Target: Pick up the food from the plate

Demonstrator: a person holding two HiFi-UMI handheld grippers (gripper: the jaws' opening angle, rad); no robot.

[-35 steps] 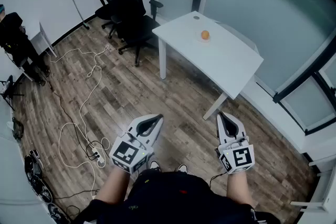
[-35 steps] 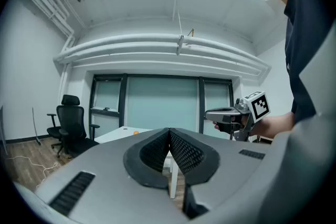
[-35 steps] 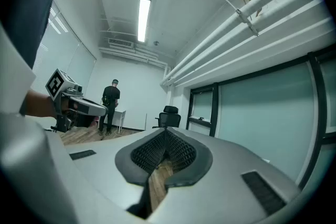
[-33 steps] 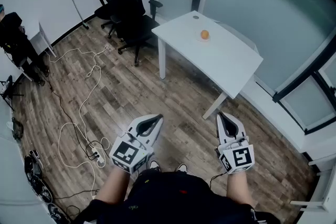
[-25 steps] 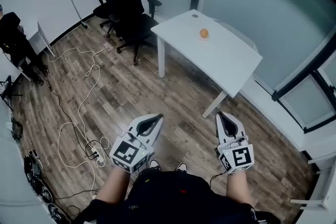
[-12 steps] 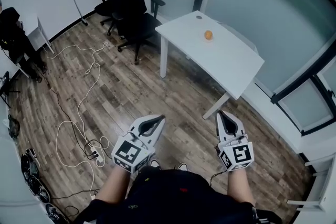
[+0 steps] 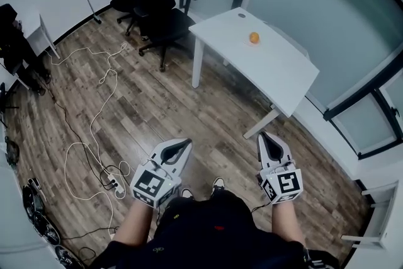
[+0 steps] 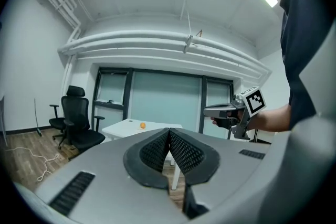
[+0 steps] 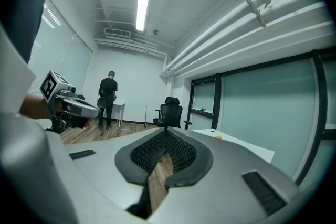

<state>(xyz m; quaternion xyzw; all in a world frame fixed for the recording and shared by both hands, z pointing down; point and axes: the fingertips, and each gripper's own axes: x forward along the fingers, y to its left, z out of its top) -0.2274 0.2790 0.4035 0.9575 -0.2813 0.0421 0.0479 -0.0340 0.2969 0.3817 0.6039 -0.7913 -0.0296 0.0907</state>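
Note:
A small orange food item (image 7: pixel 254 38) lies on the white table (image 7: pixel 271 75) far ahead, also seen as a speck in the left gripper view (image 8: pixel 142 125) and the right gripper view (image 9: pixel 218 137). I cannot make out a plate under it. My left gripper (image 7: pixel 187 142) and right gripper (image 7: pixel 263 135) are held low in front of the person's body, well short of the table. Both are shut with nothing between the jaws, the left gripper's tips (image 8: pixel 169 131) and the right gripper's tips (image 9: pixel 166 131) meeting.
Black office chairs (image 7: pixel 157 3) stand left of the table. White cables (image 7: pixel 94 129) and a power strip (image 7: pixel 113 184) lie on the wooden floor at left. A person (image 9: pixel 108 105) stands at the far wall. Glass partitions run behind the table.
The head view has shifted a little, so the table and orange item sit slightly further right. Both grippers stay shut in the same low position.

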